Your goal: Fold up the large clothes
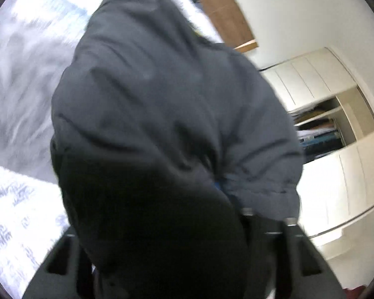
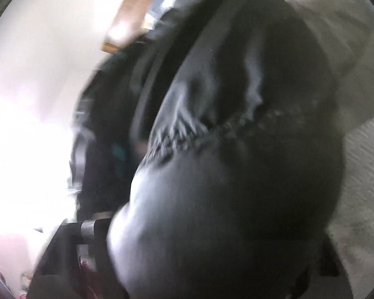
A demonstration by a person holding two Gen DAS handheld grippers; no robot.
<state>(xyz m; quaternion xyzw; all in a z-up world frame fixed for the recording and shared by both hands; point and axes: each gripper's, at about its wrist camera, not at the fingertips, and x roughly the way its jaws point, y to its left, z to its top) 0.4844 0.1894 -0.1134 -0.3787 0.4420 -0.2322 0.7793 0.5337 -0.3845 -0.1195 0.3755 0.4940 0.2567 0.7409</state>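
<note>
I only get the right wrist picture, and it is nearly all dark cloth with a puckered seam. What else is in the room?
Observer: The left wrist view shows a white cupboard with one open shelf of stacked things.
Visitor: And what is the cloth over?
Observer: Beside it lies a bedcover, white with a grey pattern.
Visitor: Does the other tool have the cloth too?
Observer: The dark jacket hangs between the fingers of the left tool. I cannot tell whether they pinch it.
</note>
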